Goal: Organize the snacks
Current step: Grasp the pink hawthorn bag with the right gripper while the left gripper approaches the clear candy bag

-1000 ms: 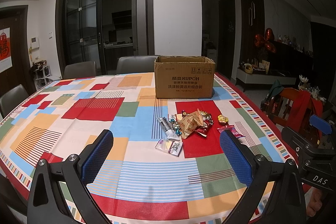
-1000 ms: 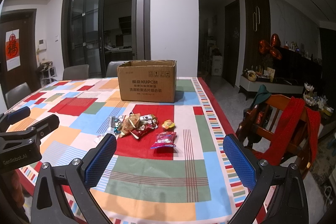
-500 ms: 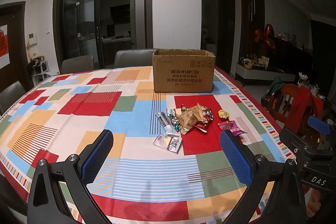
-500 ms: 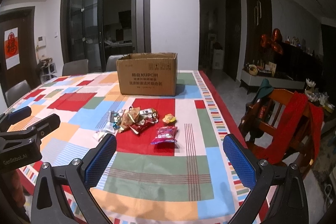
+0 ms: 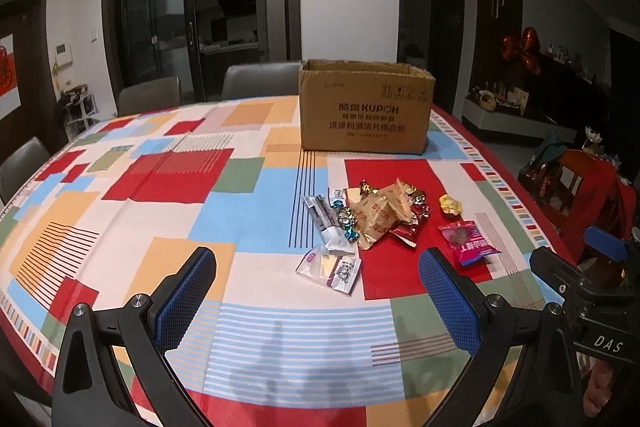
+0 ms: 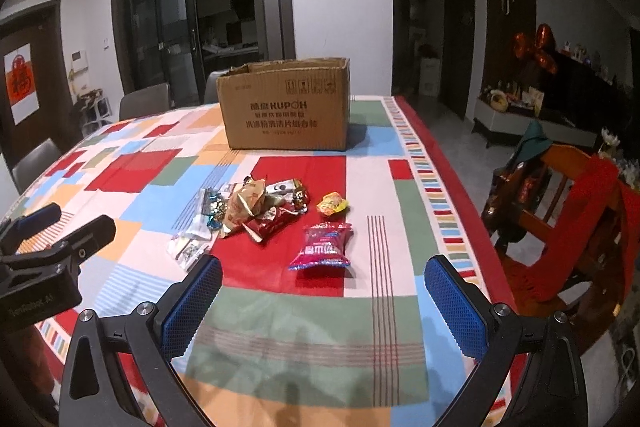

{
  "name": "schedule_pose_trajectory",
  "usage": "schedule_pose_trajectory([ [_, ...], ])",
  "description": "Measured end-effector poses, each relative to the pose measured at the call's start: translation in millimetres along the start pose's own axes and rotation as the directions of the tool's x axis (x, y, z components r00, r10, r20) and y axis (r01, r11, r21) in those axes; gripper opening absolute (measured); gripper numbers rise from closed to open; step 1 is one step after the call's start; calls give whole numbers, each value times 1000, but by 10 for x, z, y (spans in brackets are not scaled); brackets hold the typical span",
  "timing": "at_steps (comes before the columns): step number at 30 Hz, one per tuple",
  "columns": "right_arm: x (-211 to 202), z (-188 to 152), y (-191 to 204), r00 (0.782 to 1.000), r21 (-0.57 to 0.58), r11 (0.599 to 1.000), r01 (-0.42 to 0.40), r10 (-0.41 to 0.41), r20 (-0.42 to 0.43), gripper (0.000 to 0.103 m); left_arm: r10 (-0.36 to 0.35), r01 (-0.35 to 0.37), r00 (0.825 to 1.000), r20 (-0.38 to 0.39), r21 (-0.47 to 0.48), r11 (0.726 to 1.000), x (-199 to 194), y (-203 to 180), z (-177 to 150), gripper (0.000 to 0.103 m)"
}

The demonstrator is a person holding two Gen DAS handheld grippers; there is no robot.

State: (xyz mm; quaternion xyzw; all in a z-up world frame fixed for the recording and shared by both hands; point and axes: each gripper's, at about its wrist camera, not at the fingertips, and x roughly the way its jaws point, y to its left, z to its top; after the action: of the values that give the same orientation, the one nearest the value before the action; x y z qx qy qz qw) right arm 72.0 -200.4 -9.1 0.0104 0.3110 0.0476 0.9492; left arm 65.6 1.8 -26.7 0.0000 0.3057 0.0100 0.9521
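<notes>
The pink snack packet (image 6: 322, 246) lay flat on the red patch of the tablecloth (image 6: 304, 343), its long axis running roughly toward the cardboard box (image 6: 286, 115) and away from the camera, one crimped end facing the right gripper (image 6: 322, 311). It sat apart from the rest: the yellow wrapped sweet (image 6: 332, 203) was just beyond it, and the main snack pile (image 6: 256, 207) lay further to the left, with the clear sachets (image 5: 330, 267) at that pile's near edge.

The right gripper stood with jaws spread wide and nothing between them. The packet lay straight ahead, almost centred in the gap between the blue pads (image 6: 192, 305) and a little beyond their tips (no contact as far as the right wrist view showed).

The left gripper (image 5: 316, 301) was likewise spread wide and empty. From it the same packet (image 5: 468, 242) lay off to the right, just beyond the right-hand pad; the clear sachets lay more nearly ahead of it.

Judgement: the right gripper was the nearer and better aligned for the pink packet. The jaws would close across the packet's short width, so a plain forward-and-down reach looked sufficient, no wrist turn needed. The box, open-topped and well behind the snacks, was the likely destination. No snack appeared to have been lifted yet; the box interior was not visible.
</notes>
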Motion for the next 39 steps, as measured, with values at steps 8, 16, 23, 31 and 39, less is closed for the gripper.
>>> schedule_pose_trajectory([
  [8,443,133,-33,996,20,999,-32,34,-81,102,1,-1,996,-93,2,1000,430,-17,92,99],
  [16,895,186,-44,985,28,999,-28,33,-169,97,-39,25,968,-246,-58,998,951,33,36,83],
  [23,1204,140,-34,969,37,999,-38,46,-241,87,-71,39,939,-336,-102,994,1276,34,-70,76],
  [31,1430,90,-49,956,47,998,-36,47,-288,79,-77,42,925,-373,-101,994,1492,9,-101,69],
  [39,1533,62,-19,952,31,999,-29,37,-303,61,-89,55,931,-355,-104,993,1507,8,-86,56],
])
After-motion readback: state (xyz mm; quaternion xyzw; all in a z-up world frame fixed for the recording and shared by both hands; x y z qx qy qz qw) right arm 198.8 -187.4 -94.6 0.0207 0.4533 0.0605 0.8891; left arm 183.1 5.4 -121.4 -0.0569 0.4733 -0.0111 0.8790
